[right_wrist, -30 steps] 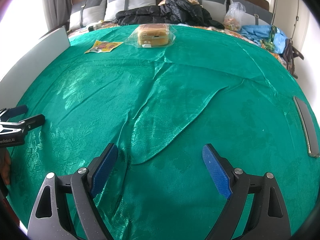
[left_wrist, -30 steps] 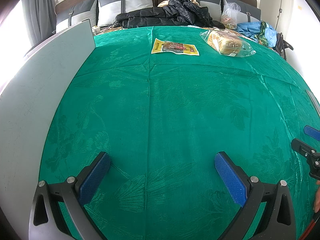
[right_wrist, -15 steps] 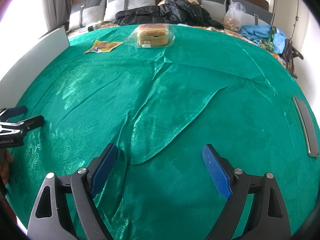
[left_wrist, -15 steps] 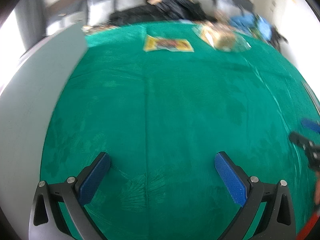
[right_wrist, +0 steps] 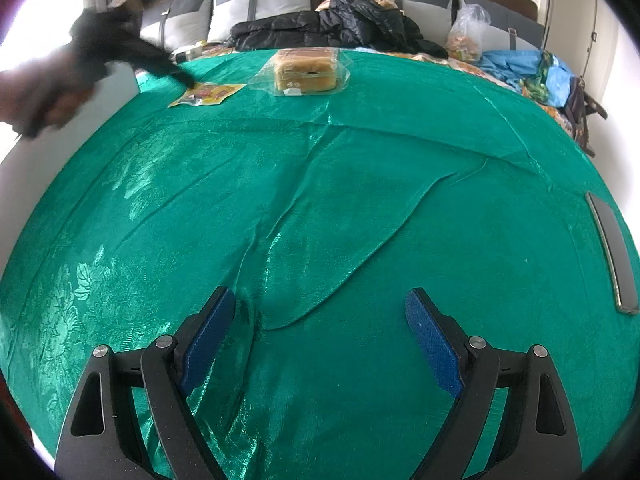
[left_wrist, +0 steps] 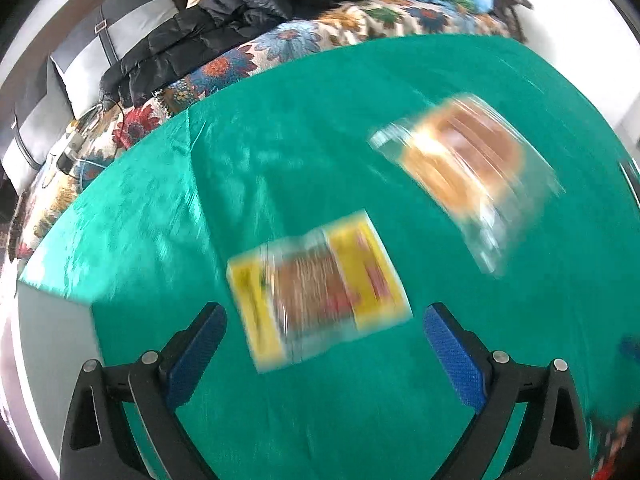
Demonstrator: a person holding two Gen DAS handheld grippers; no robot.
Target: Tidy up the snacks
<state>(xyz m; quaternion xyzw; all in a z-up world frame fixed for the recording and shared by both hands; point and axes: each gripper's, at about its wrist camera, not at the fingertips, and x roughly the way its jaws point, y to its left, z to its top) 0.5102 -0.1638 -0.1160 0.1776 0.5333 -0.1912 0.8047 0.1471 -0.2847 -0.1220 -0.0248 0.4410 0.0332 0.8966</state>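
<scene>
Our left tongs [left_wrist: 322, 336] have swept from the near edge to the tabletop's [right_wrist: 360, 200] far-left corner, wide over the yellow packet [left_wrist: 318, 290]; bread [left_wrist: 466, 162] beside; right tongs [right_wrist: 318, 332] wide, idle; pickup looks next.

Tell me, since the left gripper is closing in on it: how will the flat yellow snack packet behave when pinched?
The flat yellow snack packet lies thin against the green tablecloth, so it probably bends limply. Its glossy film may slip between the left gripper's open jaws. It looks light.
</scene>
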